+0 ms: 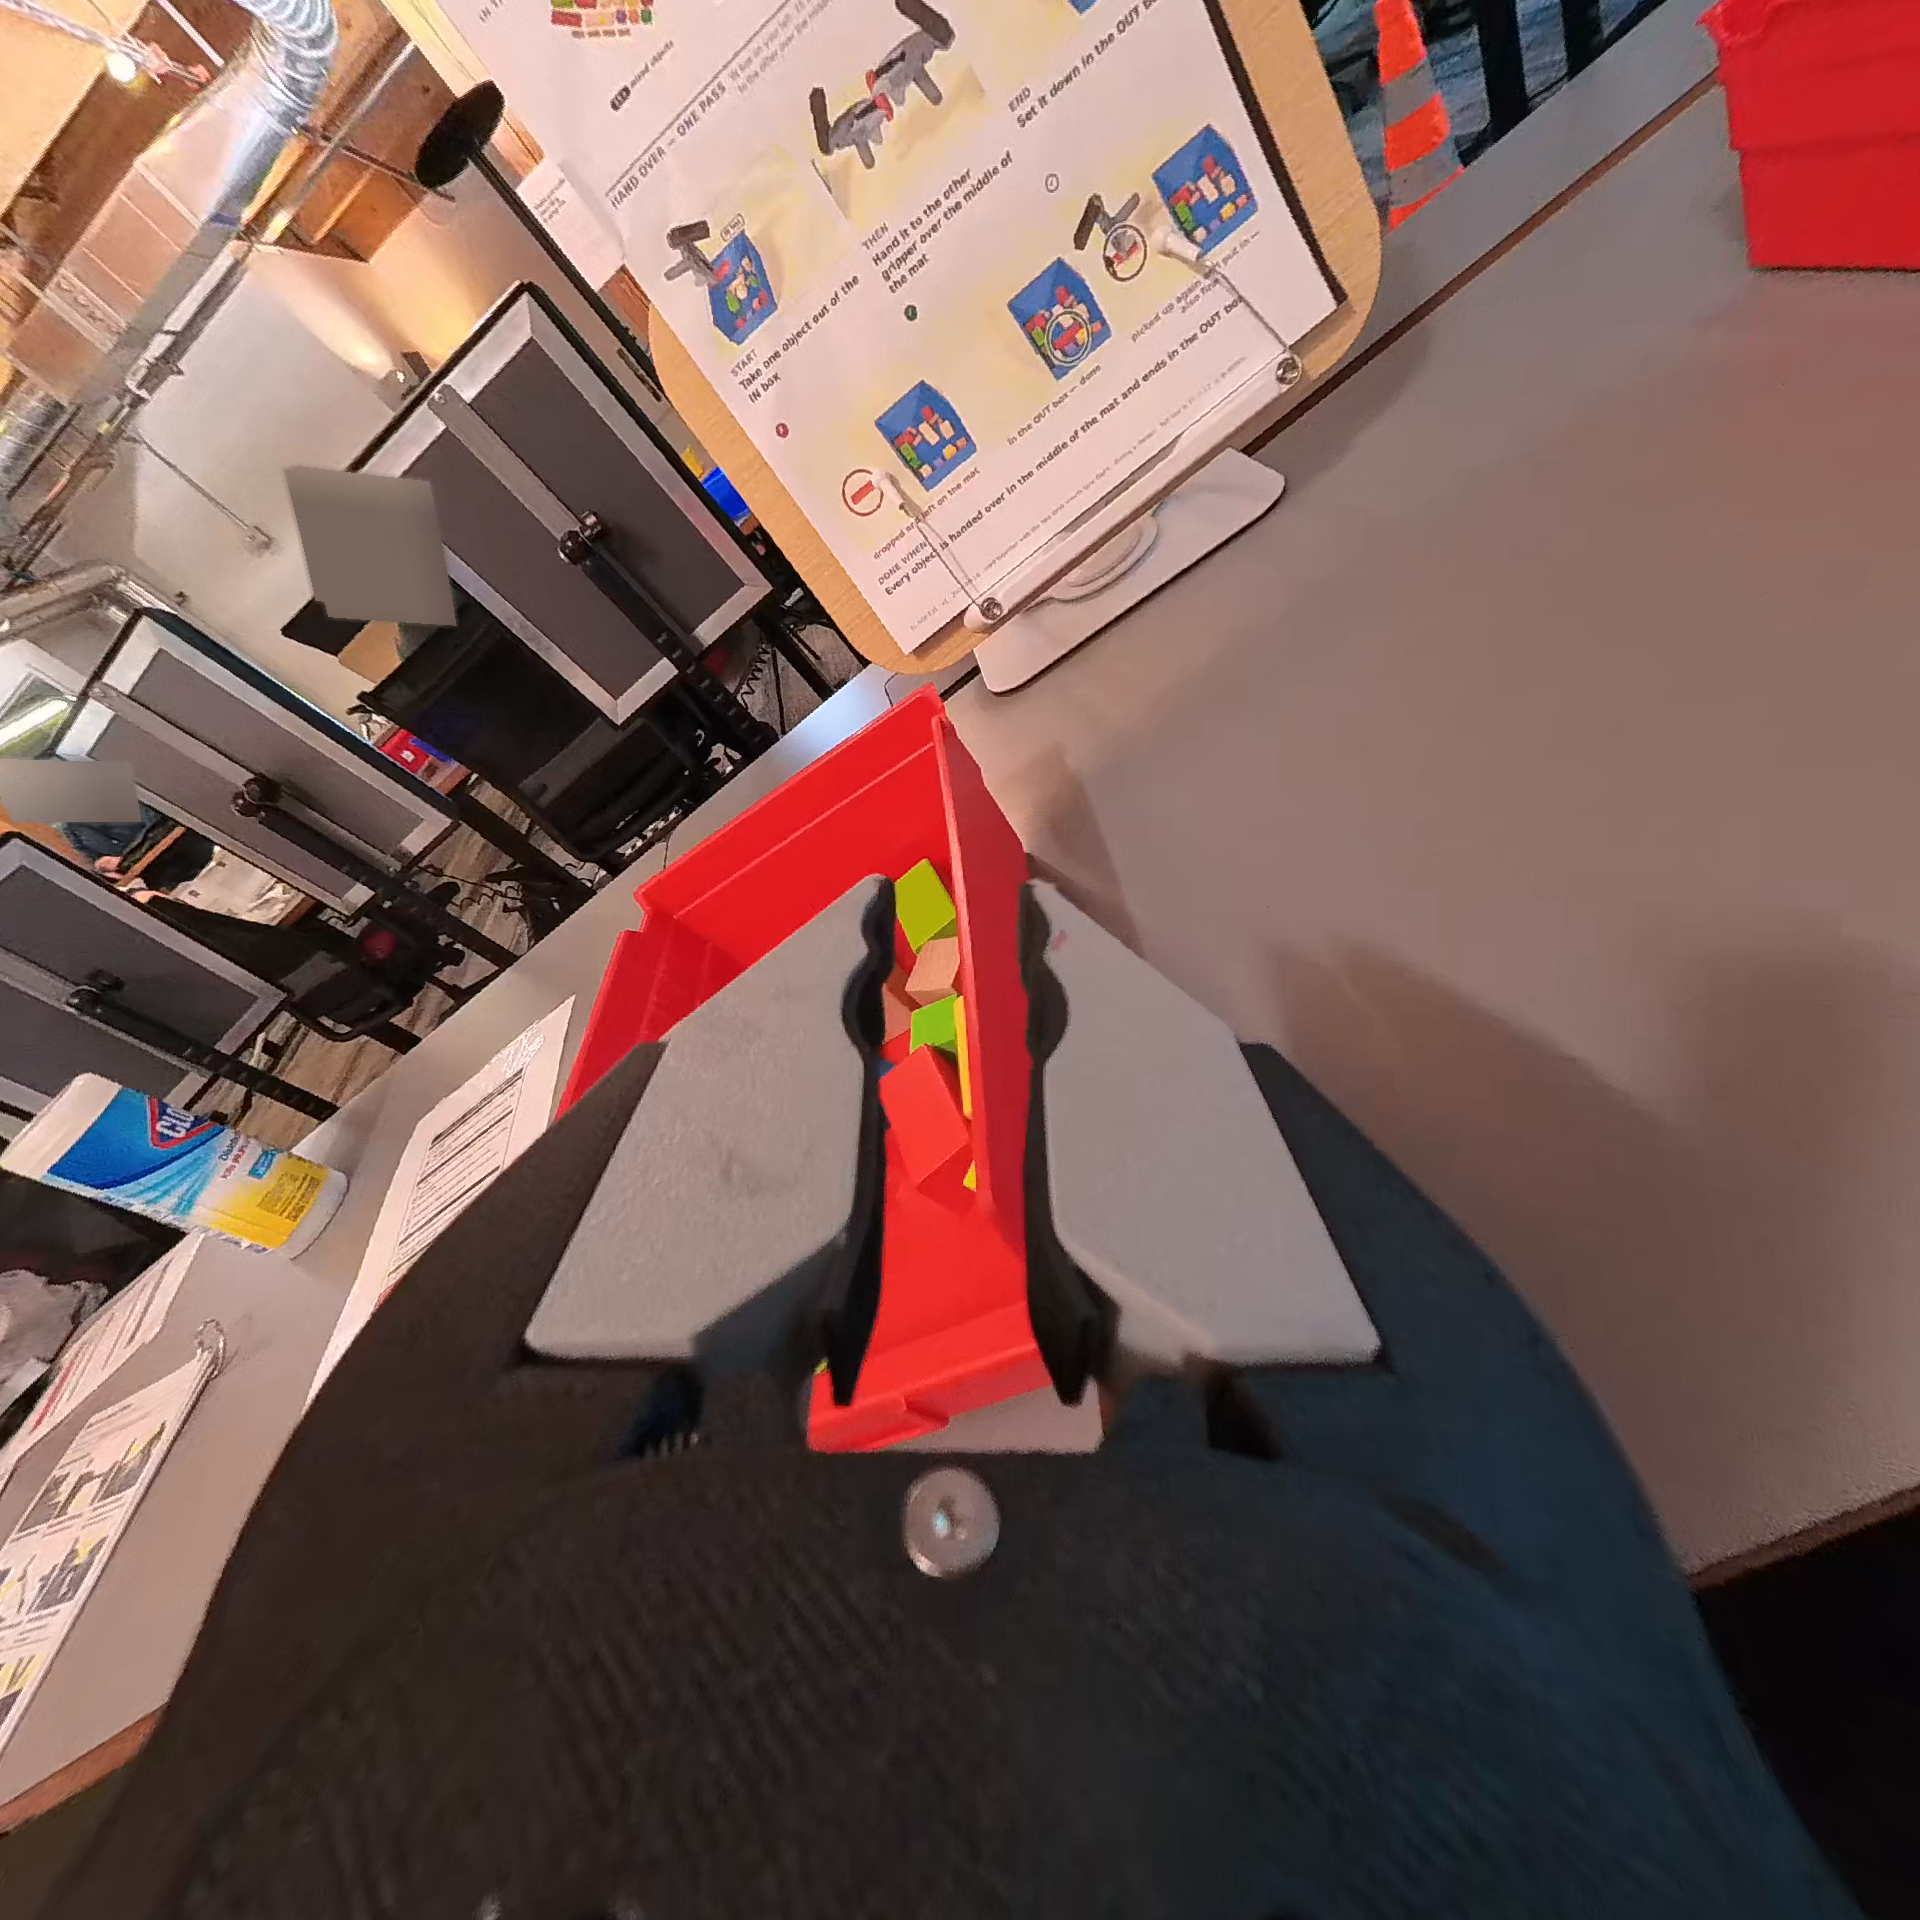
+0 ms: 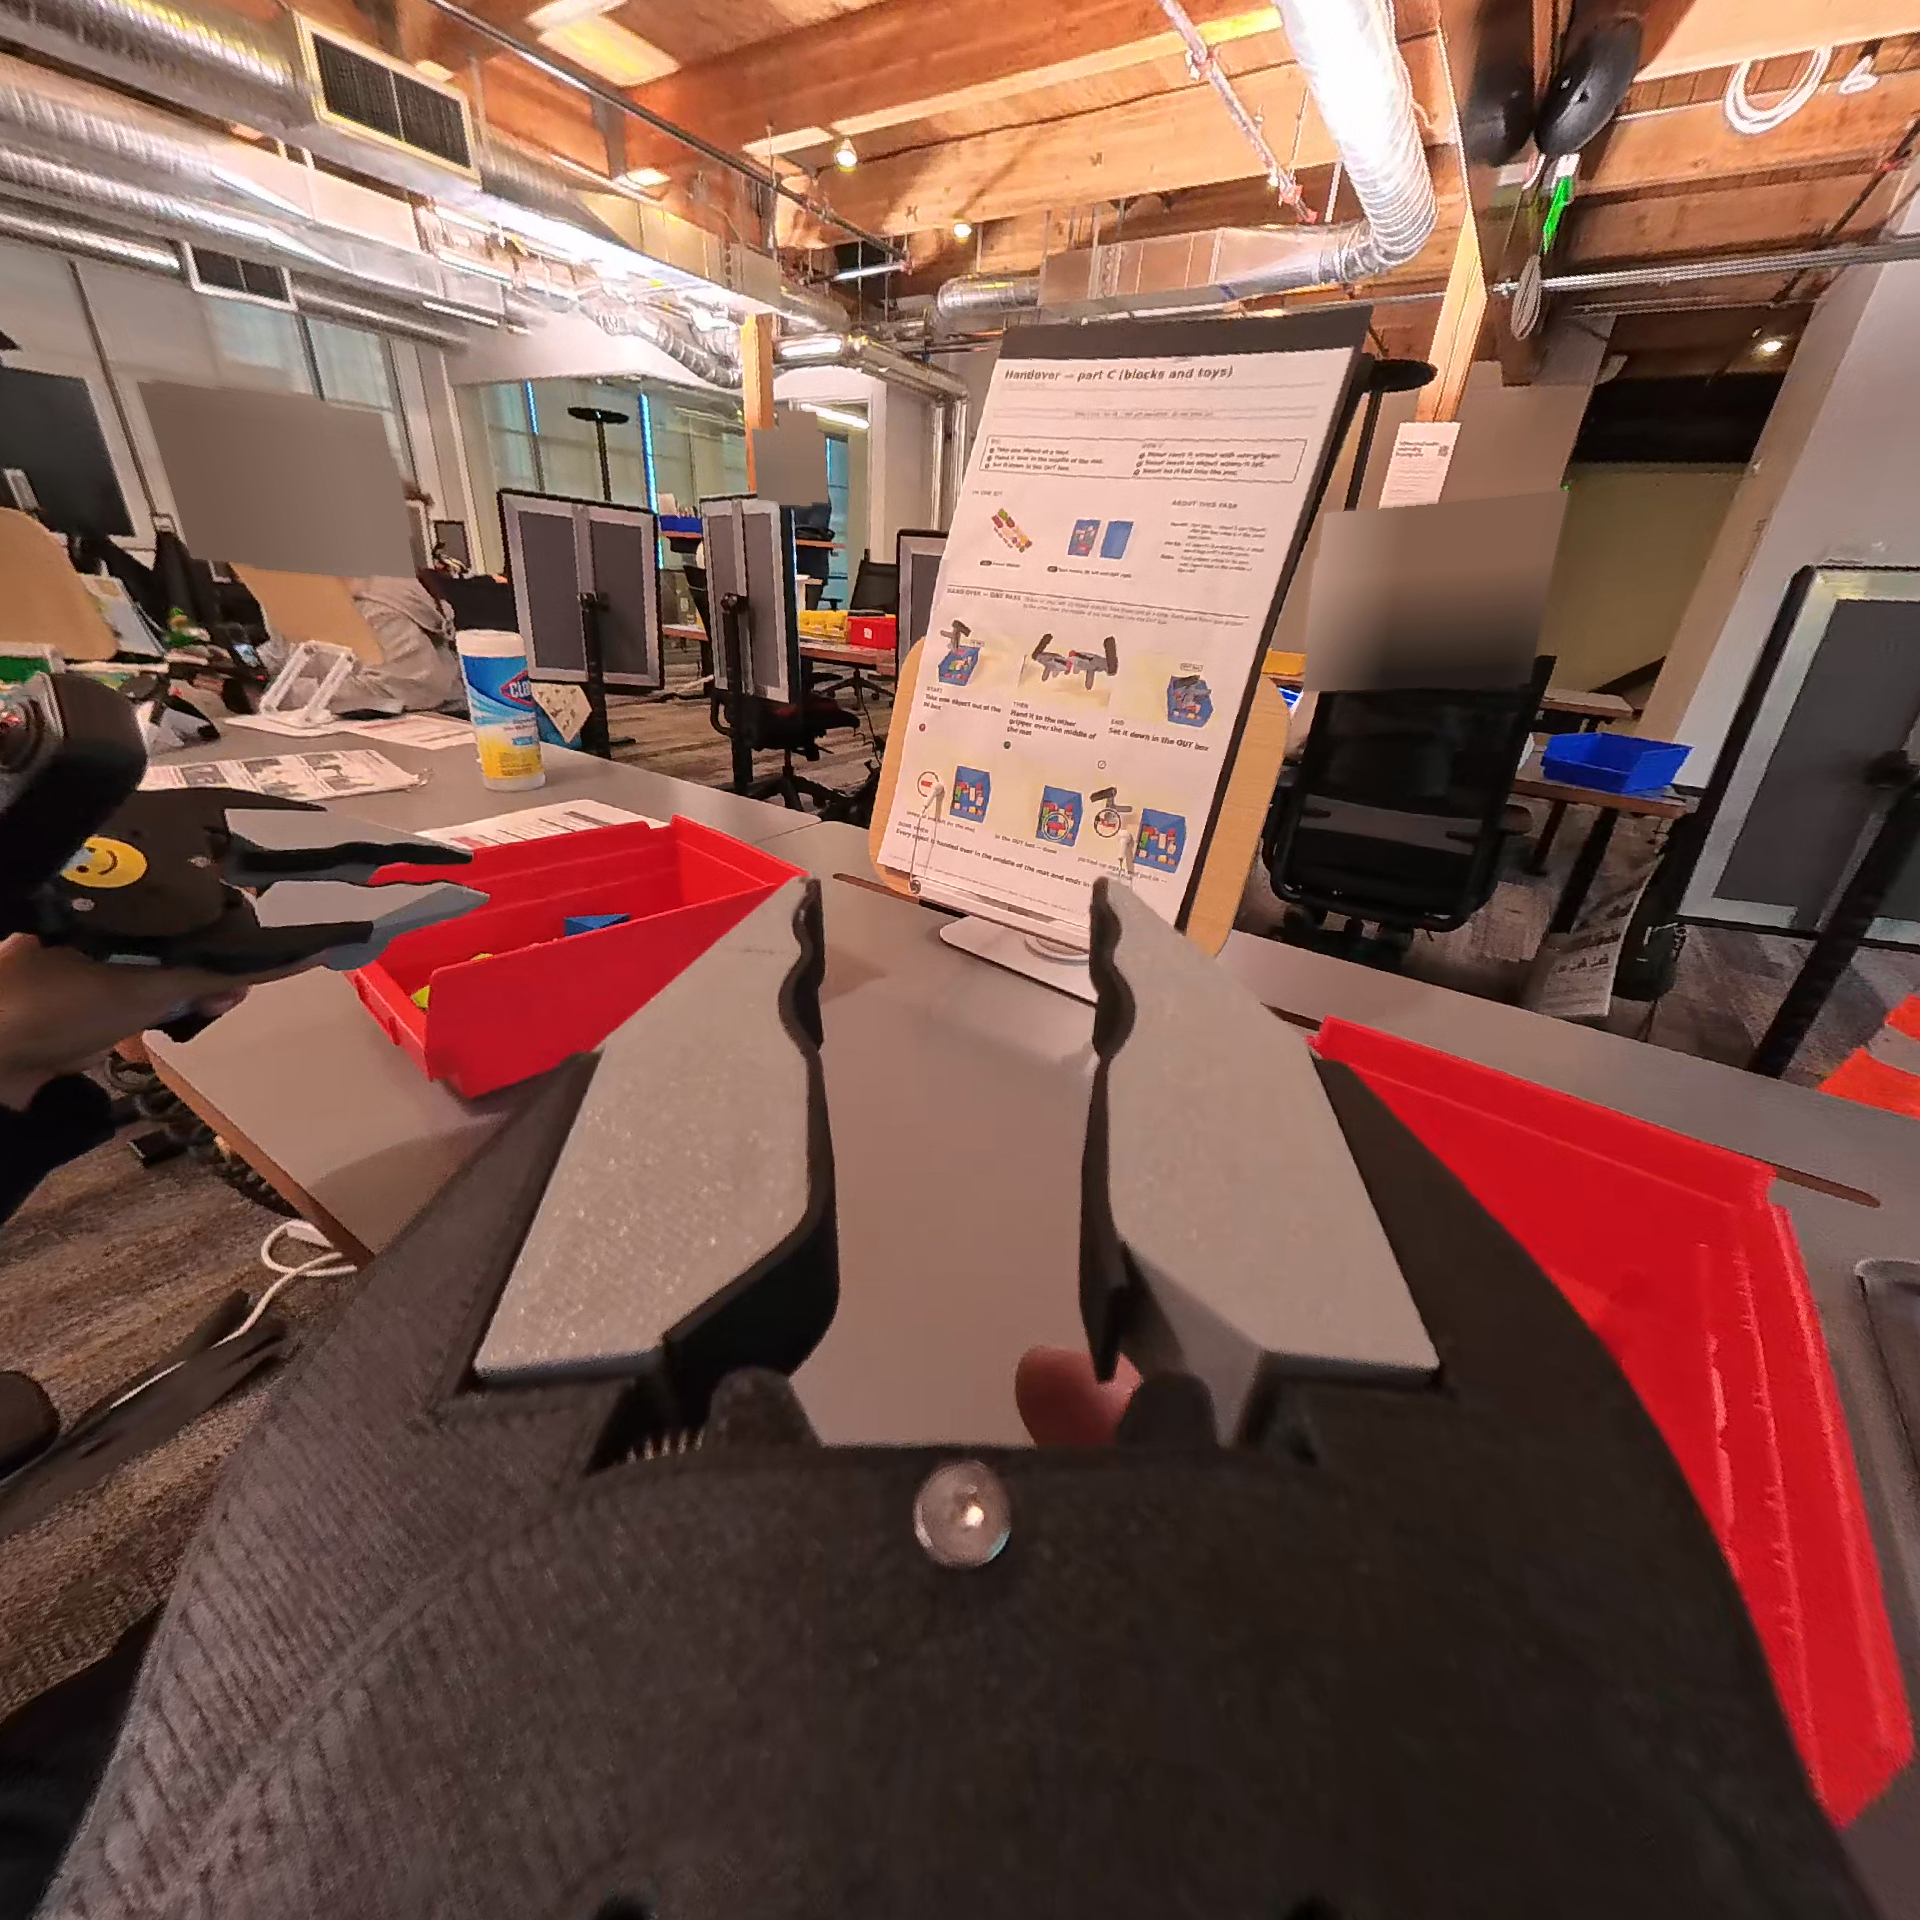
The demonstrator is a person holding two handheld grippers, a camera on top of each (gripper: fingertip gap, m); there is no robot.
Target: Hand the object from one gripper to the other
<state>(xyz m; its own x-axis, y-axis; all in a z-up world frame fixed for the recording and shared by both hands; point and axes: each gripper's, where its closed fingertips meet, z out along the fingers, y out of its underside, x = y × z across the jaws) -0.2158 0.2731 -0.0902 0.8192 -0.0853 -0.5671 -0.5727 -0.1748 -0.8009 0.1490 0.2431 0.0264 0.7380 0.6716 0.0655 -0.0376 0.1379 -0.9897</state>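
Observation:
A red bin on the grey table holds several wooden blocks, among them a green block, a plain wood block and a red block. My left gripper is open and empty, pointing down into this bin just above the blocks. In the right wrist view the same bin is at the left with a blue block inside, and the left gripper hovers over it. My right gripper is open and empty above the middle of the table.
A second red bin, empty as far as it shows, lies at the right, also in the left wrist view. An instruction sheet on a stand is at the table's back. A wipes canister and papers lie to the left. Spacing between my two grippers at the tips: around 40 centimeters.

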